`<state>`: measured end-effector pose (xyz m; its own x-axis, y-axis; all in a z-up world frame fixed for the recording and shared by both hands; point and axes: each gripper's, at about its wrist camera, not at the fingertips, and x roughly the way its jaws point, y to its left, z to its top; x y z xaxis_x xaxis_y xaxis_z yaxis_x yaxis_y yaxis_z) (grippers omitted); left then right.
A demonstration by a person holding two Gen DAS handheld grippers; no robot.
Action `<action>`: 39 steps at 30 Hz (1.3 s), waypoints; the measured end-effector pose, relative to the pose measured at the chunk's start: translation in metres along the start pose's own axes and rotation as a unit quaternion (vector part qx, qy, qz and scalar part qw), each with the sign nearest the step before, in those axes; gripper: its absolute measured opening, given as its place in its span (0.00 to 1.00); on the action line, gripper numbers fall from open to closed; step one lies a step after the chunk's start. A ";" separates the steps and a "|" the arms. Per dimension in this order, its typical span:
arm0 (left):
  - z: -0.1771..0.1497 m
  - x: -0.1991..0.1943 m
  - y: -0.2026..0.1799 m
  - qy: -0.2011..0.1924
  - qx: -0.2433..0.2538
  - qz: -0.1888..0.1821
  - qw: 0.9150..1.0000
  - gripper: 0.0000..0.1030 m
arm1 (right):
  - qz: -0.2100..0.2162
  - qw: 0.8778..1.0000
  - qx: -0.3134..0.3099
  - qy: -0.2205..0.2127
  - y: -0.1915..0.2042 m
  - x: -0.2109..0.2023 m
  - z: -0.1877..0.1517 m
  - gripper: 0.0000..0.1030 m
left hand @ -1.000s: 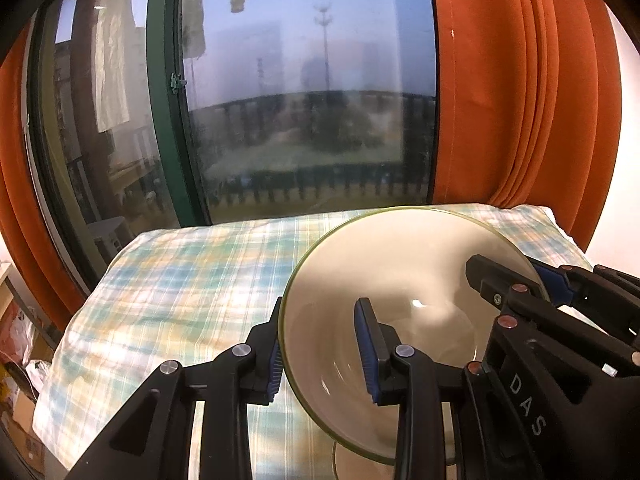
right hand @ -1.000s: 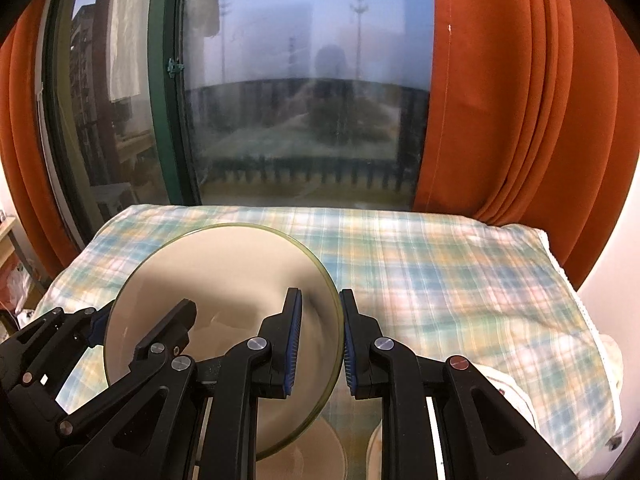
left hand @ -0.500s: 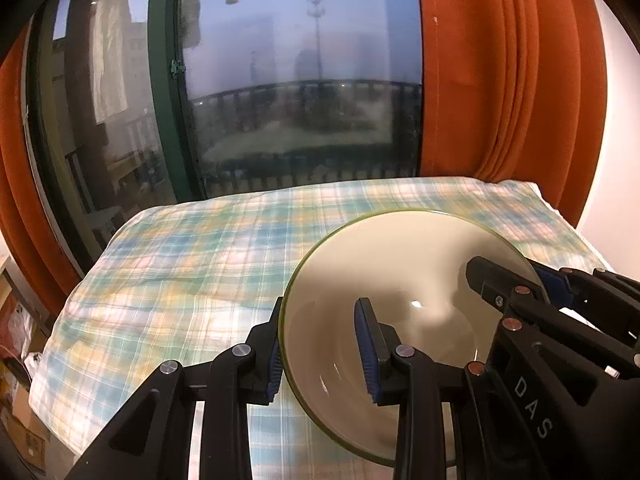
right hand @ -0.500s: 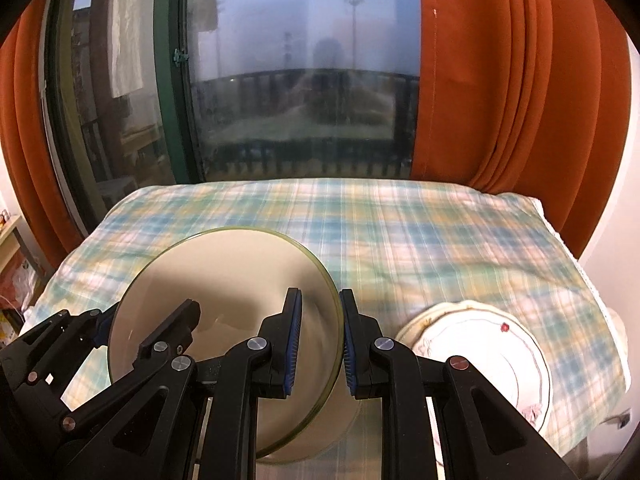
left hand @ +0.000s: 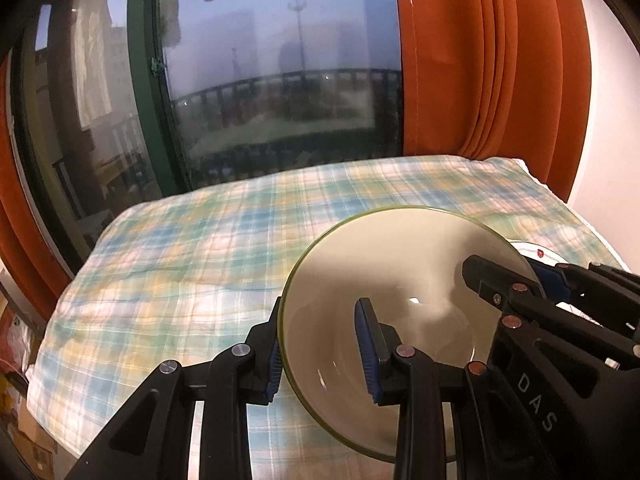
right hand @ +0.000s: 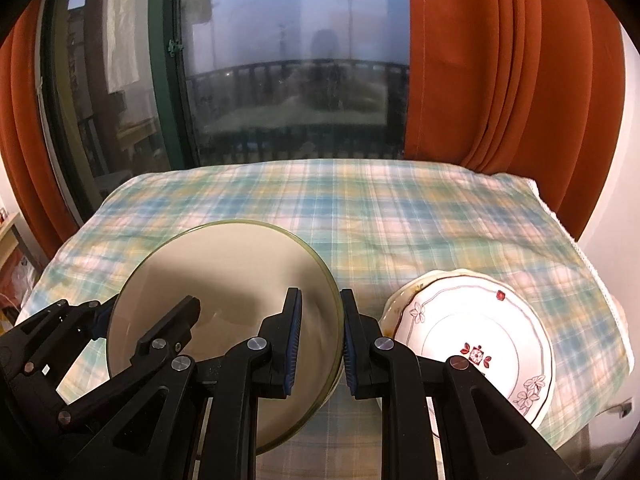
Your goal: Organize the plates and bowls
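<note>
Both tools, left tool (left hand: 322,354) and right tool (right hand: 319,338), clamped on bowl (right hand: 224,316) rim beside floral plate (right hand: 476,344); uneven lowering could chip it.

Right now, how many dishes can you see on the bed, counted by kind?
Bowl, beige with a green rim, held by both grippers: 1
Plates, white with flower pattern, stacked at least two high: 2 or more
Total: at least 3

Left tongs (left hand: 322,354) and right tongs (right hand: 319,342), both clamped, angled downward.
</note>
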<state>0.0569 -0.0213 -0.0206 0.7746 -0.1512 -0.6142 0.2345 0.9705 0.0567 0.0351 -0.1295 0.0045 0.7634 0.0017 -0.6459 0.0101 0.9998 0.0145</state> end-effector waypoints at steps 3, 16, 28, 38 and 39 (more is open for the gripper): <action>0.000 -0.002 0.000 -0.002 0.003 -0.006 1.000 0.30 | 0.010 1.000 0.013 0.007 -0.005 0.002 0.000 0.21; 0.002 0.022 0.001 0.036 0.007 -0.021 0.999 0.31 | 0.037 0.998 0.039 0.039 -0.016 0.022 -0.003 0.21; -0.002 0.037 0.006 0.052 -0.005 -0.042 0.998 0.32 | 0.023 0.998 0.042 0.051 -0.013 0.037 -0.005 0.24; -0.013 0.044 0.026 0.074 -0.057 -0.080 0.992 0.68 | 0.021 0.997 0.043 0.054 -0.008 0.040 -0.009 0.64; -0.014 0.045 0.028 0.076 -0.061 -0.084 0.992 0.69 | 0.019 0.997 0.041 0.056 -0.007 0.040 -0.009 0.65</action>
<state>0.0898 0.0012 -0.0571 0.6301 -0.2923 -0.7194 0.2738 0.9506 -0.1465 0.0599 -0.1362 -0.0280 0.6880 0.0456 -0.7242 0.0397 0.9942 0.1003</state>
